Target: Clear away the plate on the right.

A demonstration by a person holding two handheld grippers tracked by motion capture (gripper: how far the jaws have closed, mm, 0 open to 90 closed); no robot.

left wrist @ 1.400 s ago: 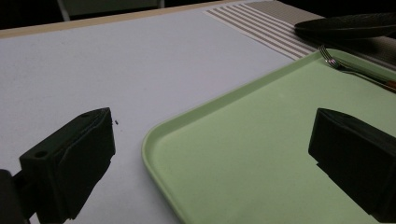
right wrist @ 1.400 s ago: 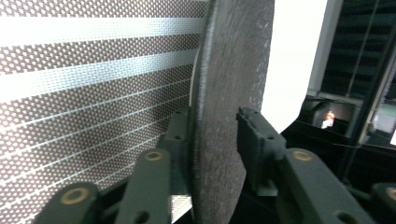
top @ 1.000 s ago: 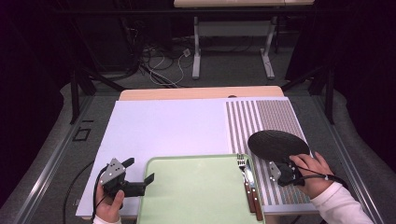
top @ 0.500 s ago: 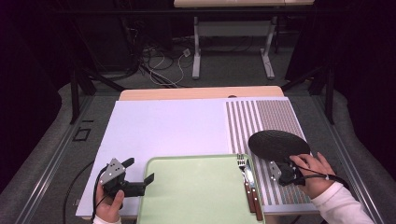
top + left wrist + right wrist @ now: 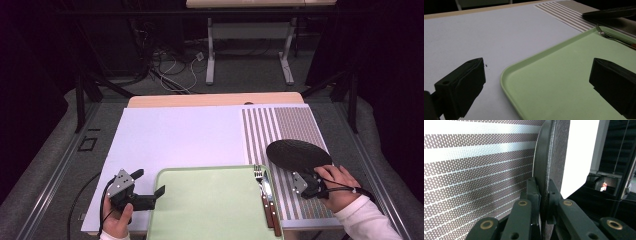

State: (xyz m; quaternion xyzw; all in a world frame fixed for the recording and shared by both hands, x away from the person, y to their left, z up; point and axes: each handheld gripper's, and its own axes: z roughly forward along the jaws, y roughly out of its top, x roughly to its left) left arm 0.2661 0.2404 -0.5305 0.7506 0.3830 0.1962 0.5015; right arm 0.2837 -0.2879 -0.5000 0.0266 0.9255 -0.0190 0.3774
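A black round plate (image 5: 297, 154) hangs just above the striped mat (image 5: 285, 125) at the right, and my right gripper (image 5: 300, 181) is shut on its near rim. In the right gripper view the plate's rim (image 5: 546, 165) stands edge-on, pinched between the two jaws of my right gripper (image 5: 544, 195). A pale green tray (image 5: 210, 205) lies at the table's front, with a fork (image 5: 260, 180) and a knife (image 5: 269, 192) on its right side. My left gripper (image 5: 149, 188) rests open at the tray's left edge; its view shows the tray corner (image 5: 509, 72) between the wide-apart jaws.
A white board (image 5: 175, 135) covers the table's left and middle. The tabletop's wooden far edge (image 5: 215, 100) shows behind it. Beyond the table are dark floor, cables and table legs (image 5: 210, 55). A cable trails from each gripper.
The plate has shifted very slightly in the right gripper's hold; both hands stay where they were.
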